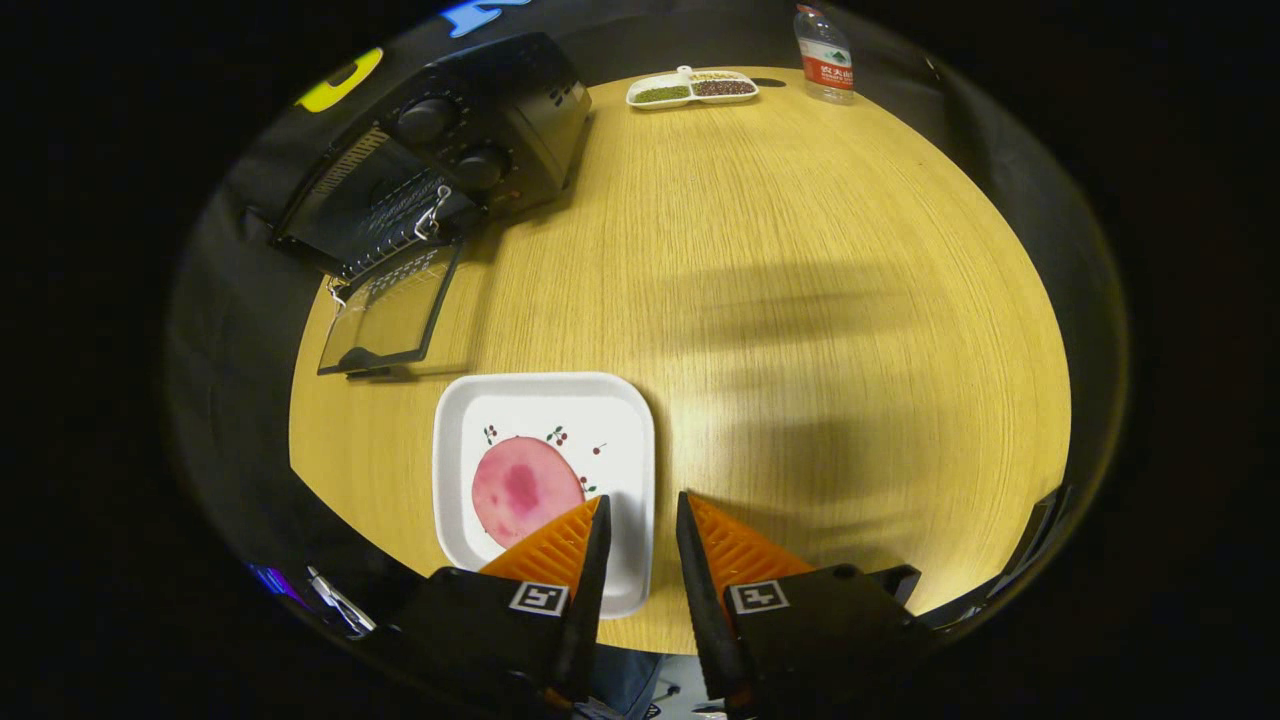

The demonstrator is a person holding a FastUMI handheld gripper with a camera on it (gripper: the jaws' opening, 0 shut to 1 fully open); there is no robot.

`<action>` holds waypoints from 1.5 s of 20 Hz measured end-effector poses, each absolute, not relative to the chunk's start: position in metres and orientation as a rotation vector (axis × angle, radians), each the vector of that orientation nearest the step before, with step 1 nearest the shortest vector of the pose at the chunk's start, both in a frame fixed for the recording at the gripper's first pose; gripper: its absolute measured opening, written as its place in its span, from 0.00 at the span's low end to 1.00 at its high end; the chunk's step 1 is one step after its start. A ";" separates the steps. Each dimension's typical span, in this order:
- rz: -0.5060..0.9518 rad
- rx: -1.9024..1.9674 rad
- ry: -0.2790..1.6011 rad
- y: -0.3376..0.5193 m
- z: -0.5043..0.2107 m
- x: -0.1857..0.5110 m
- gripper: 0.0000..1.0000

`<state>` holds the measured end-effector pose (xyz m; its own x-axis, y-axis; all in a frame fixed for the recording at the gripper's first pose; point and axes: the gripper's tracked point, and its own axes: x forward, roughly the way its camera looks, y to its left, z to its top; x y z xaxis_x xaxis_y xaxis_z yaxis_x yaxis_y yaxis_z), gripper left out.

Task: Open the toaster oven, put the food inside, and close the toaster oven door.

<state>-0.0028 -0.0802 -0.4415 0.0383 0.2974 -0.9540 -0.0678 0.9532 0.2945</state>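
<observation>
Gripper (640,512) above the near edge of the round wooden table (800,300), as I see it from my remote station through the camera riding on the tool. Its two fingers stand parted with a narrow gap between them and clasp nothing; I read the jaws as released. The left finger overlaps the near right part of a white square plate (545,400), while the right finger hangs over bare tabletop just beside the plate's right rim.

On the plate lies the food, a round pink slice (522,488) with a darker blotch at its centre; it sits toward the plate's near left portion, just ahead of and to the left of the left fingertip. Small cherry motifs decorate the plate beyond the slice.

Farther off, beyond the plate and to the left, stands the black toaster oven (480,130) at the table's far left edge. Its glass door (392,315) is already swung down and lies open toward the plate, and I can see a wire rack (395,225) in the mouth of the cavity. Two knobs show on the oven's front panel.

At the table's far side rest a white divided dish (692,88) holding green and dark grains and, just right of it, a clear water bottle (824,52). The plate and the oven door are near each other but apart.
</observation>
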 end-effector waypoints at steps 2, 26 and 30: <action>0.279 0.089 1.536 -0.082 -0.452 -0.010 0.22; 0.449 0.832 1.459 -0.013 -0.400 -0.015 0.01; 0.448 0.862 1.424 0.007 -0.376 -0.007 0.01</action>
<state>-0.0071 0.0066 -0.3762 0.1359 0.7330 -0.6665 0.2187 0.6339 0.7418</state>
